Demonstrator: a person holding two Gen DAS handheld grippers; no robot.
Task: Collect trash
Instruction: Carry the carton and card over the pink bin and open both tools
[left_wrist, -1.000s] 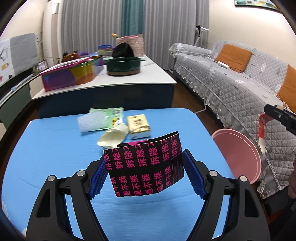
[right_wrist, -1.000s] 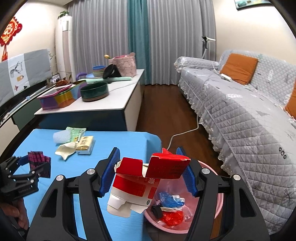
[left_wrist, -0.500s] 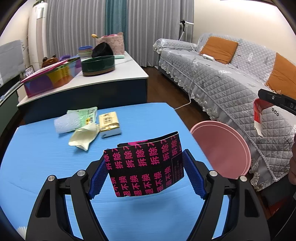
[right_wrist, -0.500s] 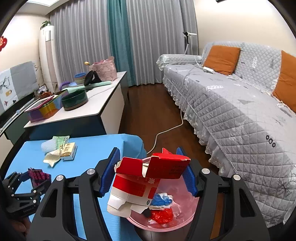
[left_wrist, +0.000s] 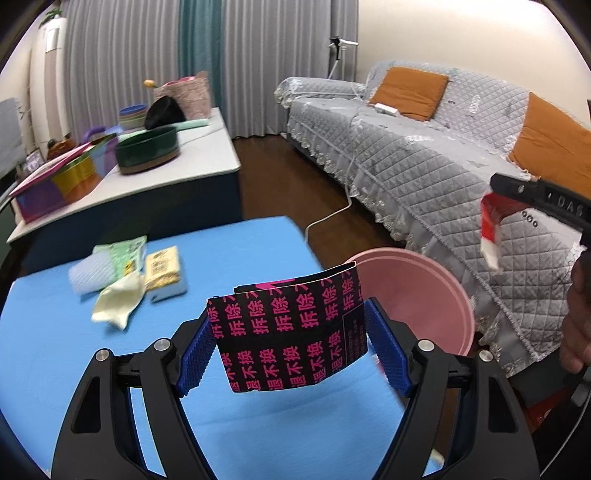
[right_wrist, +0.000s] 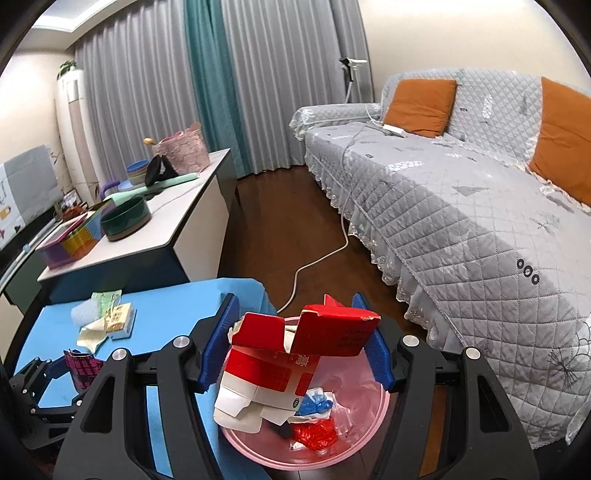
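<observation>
A: What step r we on?

B: Carrying trash to the pink bin (right_wrist: 373, 435). Right tool (right_wrist: 293, 341) is squeezing a crushed red & white carton (right_wrist: 280, 373), held up right over the bin. Left tool (left_wrist: 291, 345) is pinching a black wrapper w/ pink letters (left_wrist: 291, 332), held above the blue desk (left_wrist: 74, 354), near its right edge. The bin sits just off that edge, by the sofa (right_wrist: 461, 221).

A: Anything in the bin already?

B: Yep, some blue & red scraps down at the bottom.

A: What's next?

B: I think the right tool needs to let go so the carton drops in. It's above the bin's mouth, so it should land ok. Then the left tool has to go a bit more to the right, till the wrapper is over the bin, & let go too.

A: More trash left?

B: A little pile (left_wrist: 129, 273) at the far left of the desk: a green packet, a bubbly white thing, a yellow pack, a pale scrap.

A: What changed from a sec ago?

B: Both hands slid right. The bin looks bigger & closer for the left tool. For the right tool, more of the bin is under the carton now. Both grips look the same.
</observation>
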